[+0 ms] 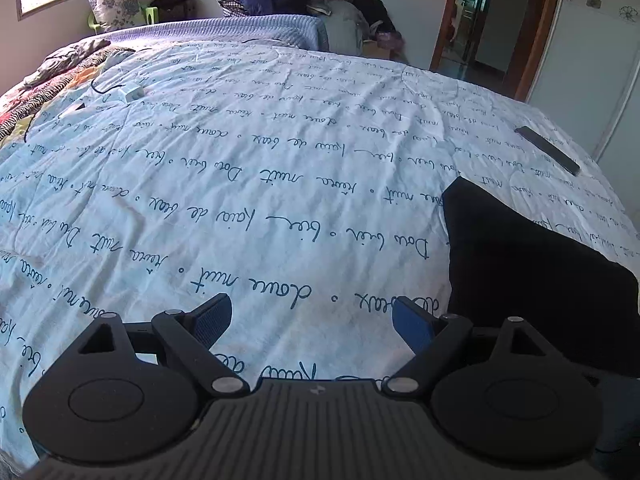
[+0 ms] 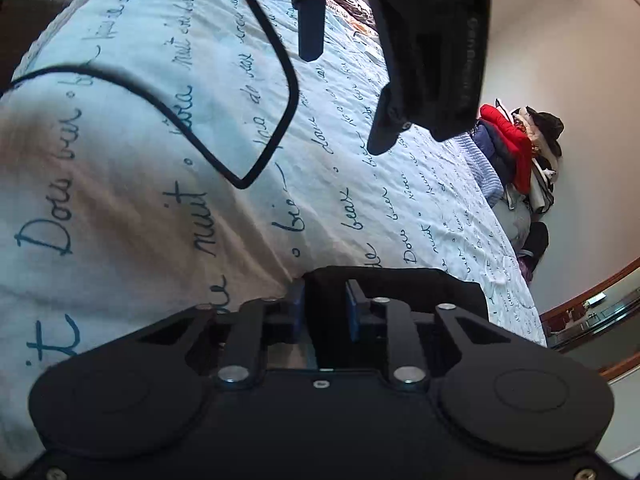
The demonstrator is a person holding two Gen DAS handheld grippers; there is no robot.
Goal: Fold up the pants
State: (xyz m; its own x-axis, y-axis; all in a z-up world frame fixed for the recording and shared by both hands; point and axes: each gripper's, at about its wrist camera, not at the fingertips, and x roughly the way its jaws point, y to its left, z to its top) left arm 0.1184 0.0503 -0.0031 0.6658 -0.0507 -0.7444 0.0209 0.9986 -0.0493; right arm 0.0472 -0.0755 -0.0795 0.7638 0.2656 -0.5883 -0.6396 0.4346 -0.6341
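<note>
The black pants (image 1: 532, 276) lie folded on the white bedspread at the right of the left wrist view. My left gripper (image 1: 312, 320) is open and empty, low over the bedspread just left of the pants. In the right wrist view my right gripper (image 2: 322, 312) is shut on a fold of the black pants (image 2: 400, 284), with cloth between its blue pads (image 2: 352, 316). The left gripper's black body (image 2: 432, 40) shows at the top of that view, with one of its fingers (image 2: 310, 20) pointing down.
The white bedspread (image 1: 240, 184) with blue script covers the bed. A dark phone (image 1: 546, 149) lies near its right edge. A small white box (image 1: 132, 92) and a patterned blanket (image 1: 48, 80) lie far left. A black cable (image 2: 256, 128) loops over the bedspread. Piled clothes (image 2: 516, 144) stand beyond the bed.
</note>
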